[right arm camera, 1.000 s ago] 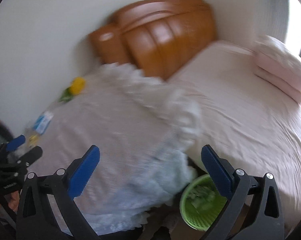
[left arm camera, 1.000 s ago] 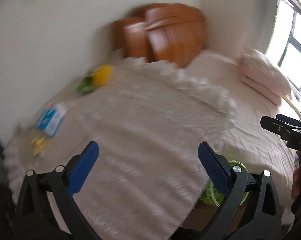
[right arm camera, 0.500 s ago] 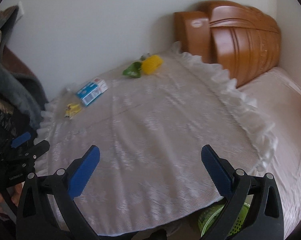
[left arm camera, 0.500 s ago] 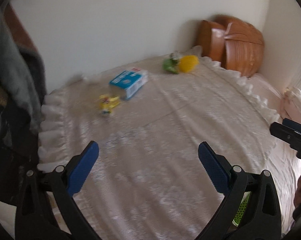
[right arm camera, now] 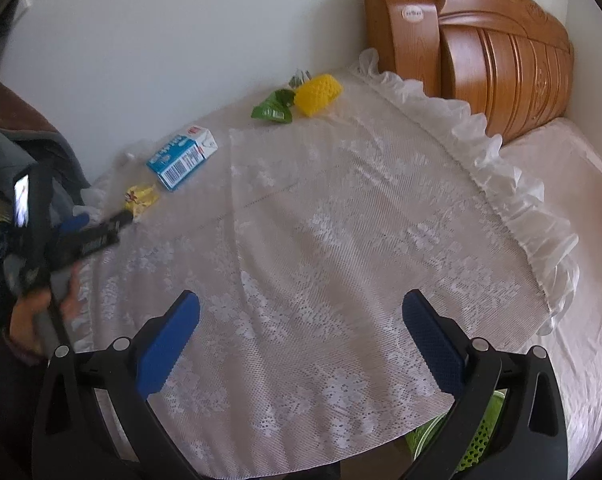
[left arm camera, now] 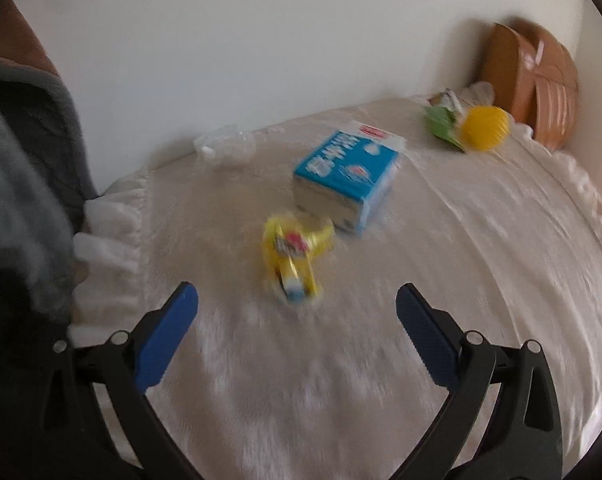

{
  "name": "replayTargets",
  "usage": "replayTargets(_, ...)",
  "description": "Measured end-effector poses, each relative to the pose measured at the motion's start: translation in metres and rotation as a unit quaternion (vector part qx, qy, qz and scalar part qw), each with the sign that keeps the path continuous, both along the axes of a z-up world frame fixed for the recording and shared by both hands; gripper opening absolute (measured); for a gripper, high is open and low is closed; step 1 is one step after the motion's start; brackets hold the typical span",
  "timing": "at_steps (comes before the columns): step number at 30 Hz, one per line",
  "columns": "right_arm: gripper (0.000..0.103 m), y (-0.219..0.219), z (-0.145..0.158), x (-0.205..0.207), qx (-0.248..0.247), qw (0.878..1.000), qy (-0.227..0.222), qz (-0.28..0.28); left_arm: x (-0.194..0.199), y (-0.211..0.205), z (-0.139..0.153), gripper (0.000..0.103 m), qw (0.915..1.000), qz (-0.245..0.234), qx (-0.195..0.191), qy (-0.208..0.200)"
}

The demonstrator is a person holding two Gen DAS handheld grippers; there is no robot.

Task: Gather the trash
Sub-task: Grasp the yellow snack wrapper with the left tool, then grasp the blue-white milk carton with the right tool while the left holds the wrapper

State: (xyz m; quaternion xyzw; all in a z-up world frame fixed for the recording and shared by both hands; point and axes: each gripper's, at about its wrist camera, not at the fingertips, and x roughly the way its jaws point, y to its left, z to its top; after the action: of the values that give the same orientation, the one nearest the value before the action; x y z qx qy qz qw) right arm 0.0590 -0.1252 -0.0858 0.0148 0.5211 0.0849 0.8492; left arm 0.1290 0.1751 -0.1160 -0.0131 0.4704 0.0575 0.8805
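A: Left tongs (left arm camera: 297, 316) spread wide, nothing between the blue pads. Yellow wrapper (left arm camera: 293, 256) lies on the lace-covered counter (right arm camera: 341, 240) just ahead of them, nearly centred in the gap. Blue carton (left arm camera: 347, 174) sits just behind it, close to touching.

B: Right tongs (right arm camera: 301, 328)?

A: Also wide open and empty, hanging over bare lace well apart from any trash. Green wrapper (right arm camera: 273, 110) and yellow mesh ball (right arm camera: 318, 94) are at the far edge near the headboard (right arm camera: 501, 60).

B: Advice for the pick?

A: My judgement: the wrapper is thin and crumpled, so bring the pads low to the cloth, straddle the raised fold, and close without pinching lace. Keep clear of the carton so it isn't nudged.

B: Unclear items?

A: Left view is motion-blurred; wrapper print unreadable, its outline soft. A clear plastic scrap (left arm camera: 225, 146) by the wall is barely distinguishable. The green bin (right arm camera: 477, 440) shows only as a sliver under the counter edge, behind the right tongs; its contents are hidden.
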Motion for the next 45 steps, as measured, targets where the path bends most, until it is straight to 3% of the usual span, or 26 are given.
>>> replayTargets(4, 0.101, 0.009, -0.005, 0.007, -0.007, 1.000, 0.011, 0.000, 0.024, 0.008, -0.014, 0.093, 0.9998, -0.003, -0.016, 0.009)
replayTargets(7, 0.101, 0.018, -0.008, 0.013, -0.011, 1.000, 0.016, 0.004, 0.035, 0.012, -0.025, 0.080, 0.9993, -0.002, -0.033, 0.019)
replayTargets(12, 0.101, 0.040, -0.014, 0.025, -0.016, 0.999, 0.025, 0.028, 0.042, 0.021, -0.043, 0.044, 0.9973, 0.008, -0.058, 0.044)
replayTargets(16, 0.101, 0.064, -0.012, 0.049, -0.021, 0.998, 0.015, 0.053, 0.040, 0.027, -0.043, 0.034, 0.9967, 0.019, -0.070, 0.038)
replayTargets(20, 0.101, 0.096, -0.011, 0.106, 0.022, 0.999, 0.016, 0.046, 0.036, 0.036, -0.041, 0.033, 0.9957, 0.038, -0.081, 0.025)
replayTargets(26, 0.101, 0.152, -0.054, 0.203, 0.077, 0.992, 0.103, -0.016, 0.029, 0.042, -0.035, 0.033, 0.9952, 0.051, -0.083, 0.010)
replayTargets(29, 0.101, 0.179, -0.078, 0.232, 0.057, 0.989, 0.128, -0.046, 0.025, 0.045, -0.032, 0.033, 0.9945, 0.064, -0.083, 0.004)
replayTargets(35, 0.100, 0.212, -0.116, 0.252, 0.020, 0.984, 0.158, -0.079, 0.008, 0.052, -0.025, 0.033, 0.9942, 0.084, -0.067, -0.007)
replayTargets(40, 0.098, 0.224, -0.111, 0.251, -0.005, 0.989, 0.137, -0.057, -0.005, 0.051, -0.017, 0.033, 0.9953, 0.079, -0.054, -0.014)
replayTargets(45, 0.093, 0.216, -0.121, 0.252, 0.050, 0.981, 0.175, -0.065, -0.008, 0.051, -0.012, 0.033, 0.9944, 0.081, -0.065, -0.017)
